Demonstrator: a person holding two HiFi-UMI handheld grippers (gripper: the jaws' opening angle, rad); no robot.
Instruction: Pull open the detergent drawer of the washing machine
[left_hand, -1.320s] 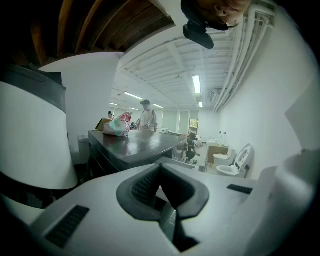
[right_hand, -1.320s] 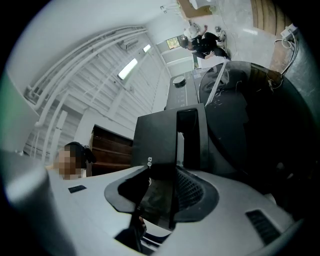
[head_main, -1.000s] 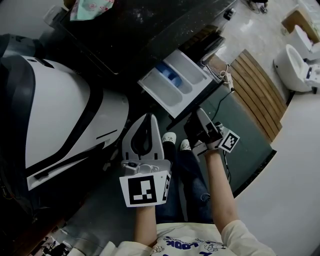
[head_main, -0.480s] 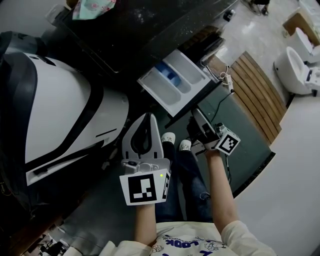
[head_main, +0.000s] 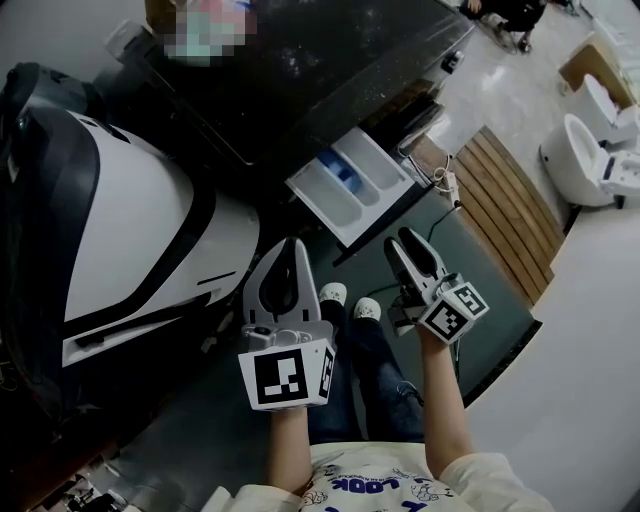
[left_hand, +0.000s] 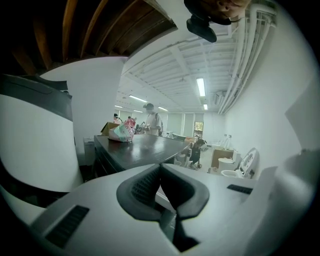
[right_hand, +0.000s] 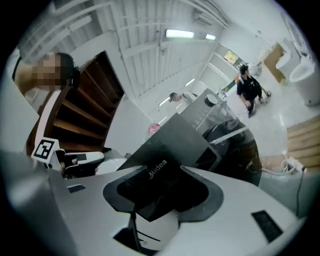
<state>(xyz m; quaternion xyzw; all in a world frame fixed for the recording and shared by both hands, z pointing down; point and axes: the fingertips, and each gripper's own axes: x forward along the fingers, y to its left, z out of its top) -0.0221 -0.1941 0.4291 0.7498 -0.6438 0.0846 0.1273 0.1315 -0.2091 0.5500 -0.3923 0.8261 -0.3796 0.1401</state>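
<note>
The detergent drawer (head_main: 352, 187), white inside with a blue compartment, stands pulled out of the dark washing machine (head_main: 300, 70). Its dark front panel (right_hand: 170, 145) fills the space just ahead of my right gripper (right_hand: 162, 192). In the head view my right gripper (head_main: 402, 243) sits a little below that panel and apart from it. Its jaws have just been opening and are open, with nothing pressed between the pads. My left gripper (head_main: 291, 243) hovers left of the drawer, shut and empty. In the left gripper view its pads (left_hand: 150, 182) meet.
A large white rounded appliance (head_main: 130, 230) stands at the left, close to my left gripper. The person's white shoes (head_main: 335, 295) are on the dark floor below the drawer. A slatted wooden mat (head_main: 510, 190) and a white toilet (head_main: 580, 140) lie to the right.
My right gripper has come off the drawer's front edge, rolled so that its marker cube faces up, and drawn back a little. The drawer stays out. My left gripper has barely moved.
</note>
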